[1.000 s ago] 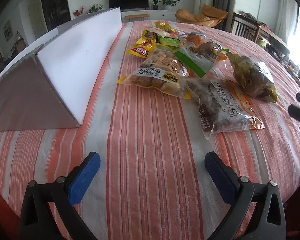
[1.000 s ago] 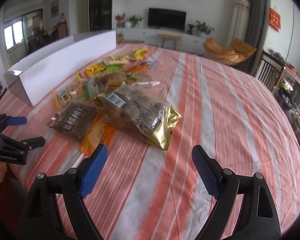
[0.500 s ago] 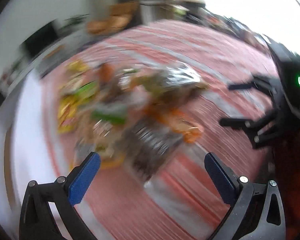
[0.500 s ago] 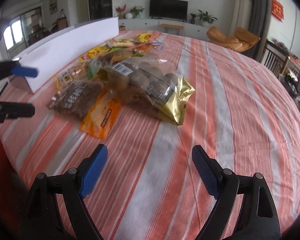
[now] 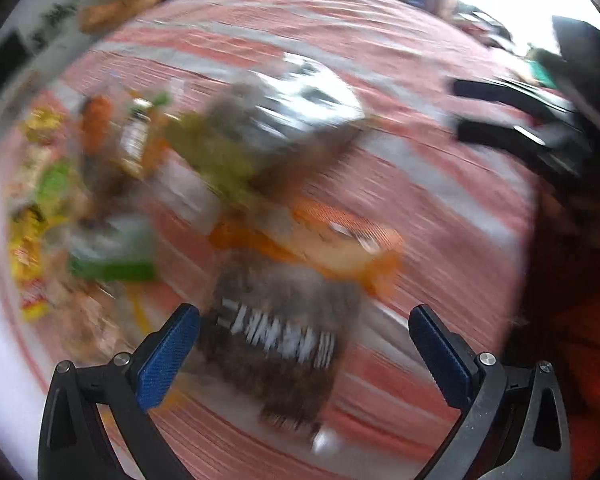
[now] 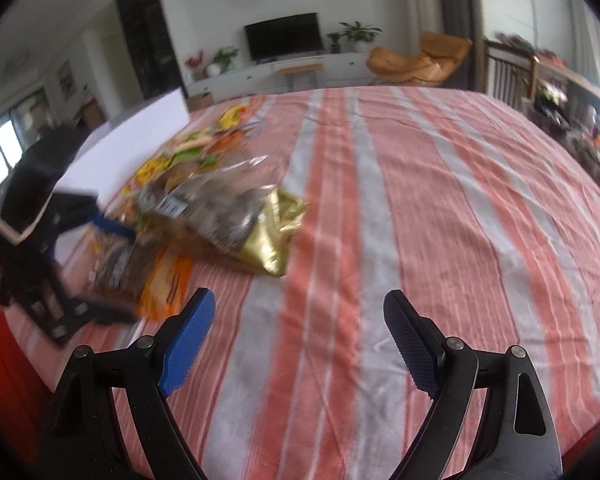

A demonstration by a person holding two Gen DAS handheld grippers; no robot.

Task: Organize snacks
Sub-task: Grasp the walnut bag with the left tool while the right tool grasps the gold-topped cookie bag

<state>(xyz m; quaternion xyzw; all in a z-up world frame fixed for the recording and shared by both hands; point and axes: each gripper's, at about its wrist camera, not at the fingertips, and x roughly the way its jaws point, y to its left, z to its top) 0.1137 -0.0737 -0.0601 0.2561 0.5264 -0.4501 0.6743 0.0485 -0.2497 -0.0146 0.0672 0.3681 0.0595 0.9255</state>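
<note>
Round table w/ an orange-striped cloth, living room behind: TV, plants, orange chair. Snack pile sits left of the cloth's middle, gold bag nearest. Right gripper wide, holding nothing. Left view's pure blur but shows left gripper wide over the dark snack bag.

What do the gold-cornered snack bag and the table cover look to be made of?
Snack bag: apparently thin plastic film with a shiny metallic gold layer; it creases and glints. Table cover: seemingly woven cloth, matte, orange, white and grey stripes, with soft wrinkles.
</note>
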